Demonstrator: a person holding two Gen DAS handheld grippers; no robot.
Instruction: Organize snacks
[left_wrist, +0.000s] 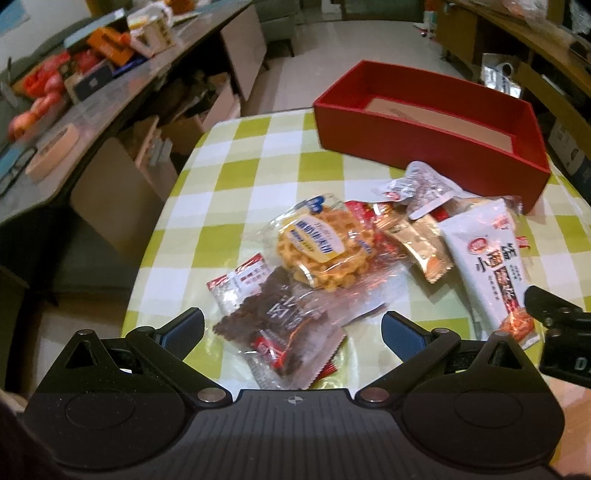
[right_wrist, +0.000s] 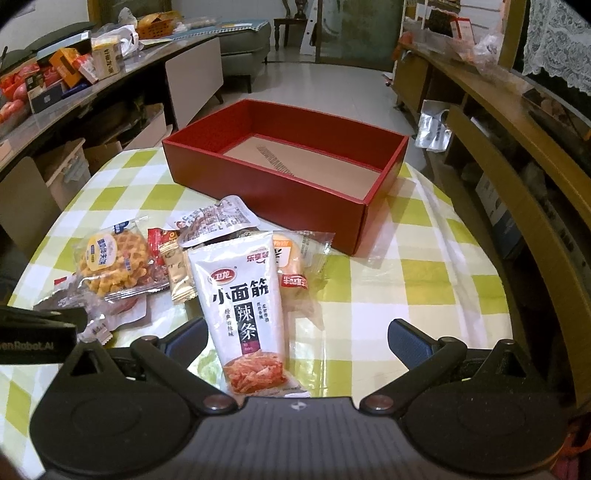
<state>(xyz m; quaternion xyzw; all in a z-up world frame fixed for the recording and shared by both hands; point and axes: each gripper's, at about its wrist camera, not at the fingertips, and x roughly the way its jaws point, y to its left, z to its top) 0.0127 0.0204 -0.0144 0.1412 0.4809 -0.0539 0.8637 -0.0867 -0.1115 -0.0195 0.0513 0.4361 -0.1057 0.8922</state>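
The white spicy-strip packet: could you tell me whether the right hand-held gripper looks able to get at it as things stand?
Probably yes: the right hand-held gripper is open, the white spicy-strip packet lies on top between its fingers, and nothing covers it.

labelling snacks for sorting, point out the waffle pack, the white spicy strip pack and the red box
waffle pack (left_wrist: 325, 254), left wrist view, on the waffle under the label
white spicy strip pack (right_wrist: 242, 291), right wrist view, on the printed middle of its front
red box (right_wrist: 295, 203), right wrist view, on its near outer wall

Premises: a lived-in home living room. Evidence: grey sofa (right_wrist: 245, 44), checked tablecloth (right_wrist: 424, 288), long cluttered sideboard (left_wrist: 122, 74), wooden shelving (right_wrist: 517, 122), lace curtain (right_wrist: 557, 40).
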